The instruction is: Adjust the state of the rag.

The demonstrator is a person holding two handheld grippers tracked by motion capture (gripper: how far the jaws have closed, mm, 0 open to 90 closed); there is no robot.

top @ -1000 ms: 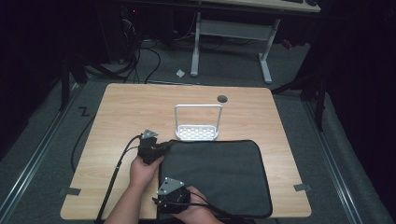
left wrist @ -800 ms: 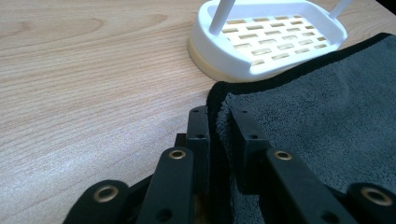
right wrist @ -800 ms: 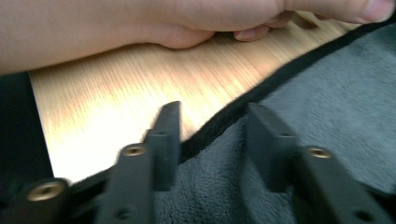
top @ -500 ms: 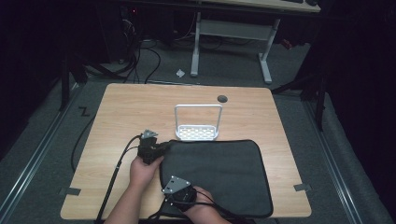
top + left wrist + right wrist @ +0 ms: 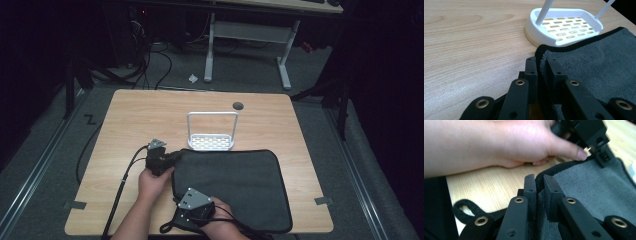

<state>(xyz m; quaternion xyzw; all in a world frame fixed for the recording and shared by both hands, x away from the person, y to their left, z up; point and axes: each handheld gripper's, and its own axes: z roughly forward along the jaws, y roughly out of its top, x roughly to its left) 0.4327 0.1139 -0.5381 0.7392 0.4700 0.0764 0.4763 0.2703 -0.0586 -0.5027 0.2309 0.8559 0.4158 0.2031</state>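
**Towel pinched at two points on its left edge**

Towel [image 5: 235, 187], dark grey with a black hem, lies flat on the near right part of the wooden table [image 5: 140, 115]. Its far edge sits just beside the white slotted rack [image 5: 211, 142], which stands upright near the table's middle.

Your left gripper [image 5: 167, 159] is at the towel's far left corner. In the left gripper view its jaws are pressed onto the hemmed edge [image 5: 539, 53], with the cloth caught between them and the rack's base [image 5: 564, 27] close ahead.

Your right gripper [image 5: 192, 210] sits at the near left edge of the towel. Its jaws have just been closing, and in the right gripper view they now pinch the black hem [image 5: 539, 180] between them. Beyond them you see your left hand [image 5: 524, 142] resting on the table, with its gripper at the far corner of the cloth.
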